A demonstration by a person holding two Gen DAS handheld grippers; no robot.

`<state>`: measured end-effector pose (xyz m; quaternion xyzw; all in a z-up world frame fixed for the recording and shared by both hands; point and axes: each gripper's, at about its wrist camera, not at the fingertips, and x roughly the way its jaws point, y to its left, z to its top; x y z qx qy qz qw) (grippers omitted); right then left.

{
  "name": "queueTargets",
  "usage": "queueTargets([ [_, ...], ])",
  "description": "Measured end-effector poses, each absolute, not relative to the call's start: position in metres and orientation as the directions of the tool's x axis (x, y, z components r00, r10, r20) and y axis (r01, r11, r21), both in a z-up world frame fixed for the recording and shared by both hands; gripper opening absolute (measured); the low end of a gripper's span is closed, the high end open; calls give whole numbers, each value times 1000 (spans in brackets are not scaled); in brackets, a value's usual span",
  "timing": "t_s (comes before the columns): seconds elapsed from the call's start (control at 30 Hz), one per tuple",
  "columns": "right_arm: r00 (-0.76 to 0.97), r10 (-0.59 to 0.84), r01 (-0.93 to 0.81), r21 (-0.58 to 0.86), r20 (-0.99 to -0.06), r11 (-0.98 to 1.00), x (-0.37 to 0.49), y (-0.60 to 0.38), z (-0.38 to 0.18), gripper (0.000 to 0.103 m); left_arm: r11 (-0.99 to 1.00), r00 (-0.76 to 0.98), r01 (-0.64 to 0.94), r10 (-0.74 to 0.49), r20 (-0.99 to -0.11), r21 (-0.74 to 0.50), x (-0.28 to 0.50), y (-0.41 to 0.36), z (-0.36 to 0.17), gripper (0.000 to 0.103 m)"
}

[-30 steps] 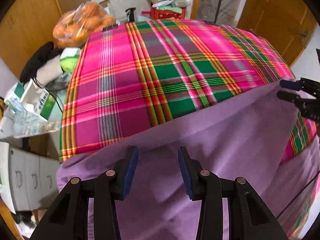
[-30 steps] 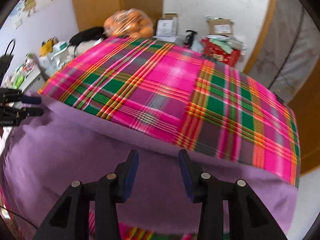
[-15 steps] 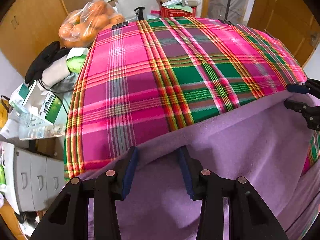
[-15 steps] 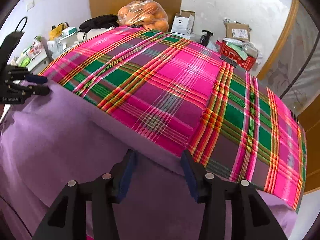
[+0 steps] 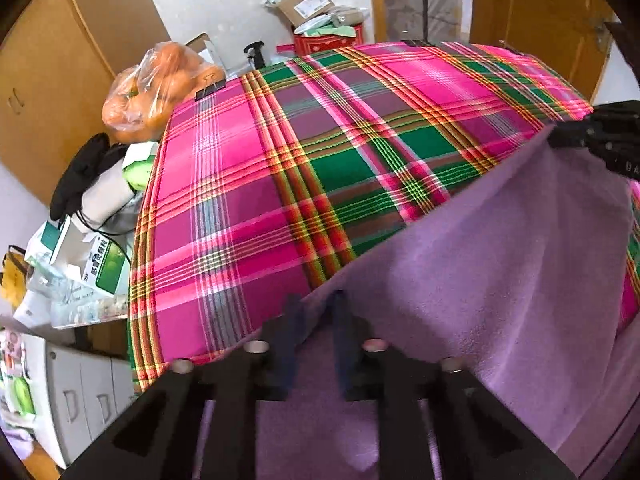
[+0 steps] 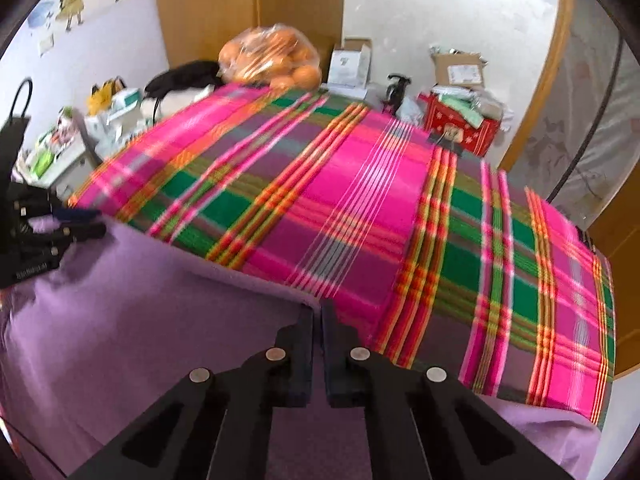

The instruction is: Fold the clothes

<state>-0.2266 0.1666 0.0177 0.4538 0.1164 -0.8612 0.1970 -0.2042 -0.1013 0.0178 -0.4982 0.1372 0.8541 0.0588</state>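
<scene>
The left gripper (image 5: pixel 314 336) and right gripper (image 6: pixel 317 344) each pinch the far edge of the soft purple fleece garment (image 5: pixel 500 264), jaws nearly closed on it. It drapes over the pink-and-green plaid tablecloth (image 5: pixel 280 168). Uneven pulling could slip the fleece free or drag the cloth askew.

Grippers: two, mine. My left gripper (image 5: pixel 316 312) sits at 6 o'clock in its own view; my right gripper (image 6: pixel 317 320) likewise.
Purple cloths: one (image 5: pixel 500 264), between 3 and 6 o'clock.
Plaid covers: one (image 5: pixel 304 168), at centre.
Bags of oranges: one (image 5: pixel 156 88), at 10 o'clock; fruit count inside cannot be told.
Red boxes: one (image 6: pixel 460 128), at 1 o'clock in the right view.
Open cardboard cartons: one (image 5: pixel 306 4), at 12 o'clock.
Binder clips on cover edge: two (image 5: pixel 210 88) (image 6: pixel 446 140).
</scene>
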Motion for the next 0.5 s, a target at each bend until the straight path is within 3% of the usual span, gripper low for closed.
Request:
queueTargets([
  [0.2, -542, -218, 414, -32, -812, -910, -239, 161, 25, 4, -948, -537, -218, -83, -839, 233, -210, -98, 18, 2],
  [0.5, -562, -158, 378, -82, -812, -922, -271, 139, 16, 4, -971, -530, -132, -100, -842, 198, -231, -115, 16, 2],
])
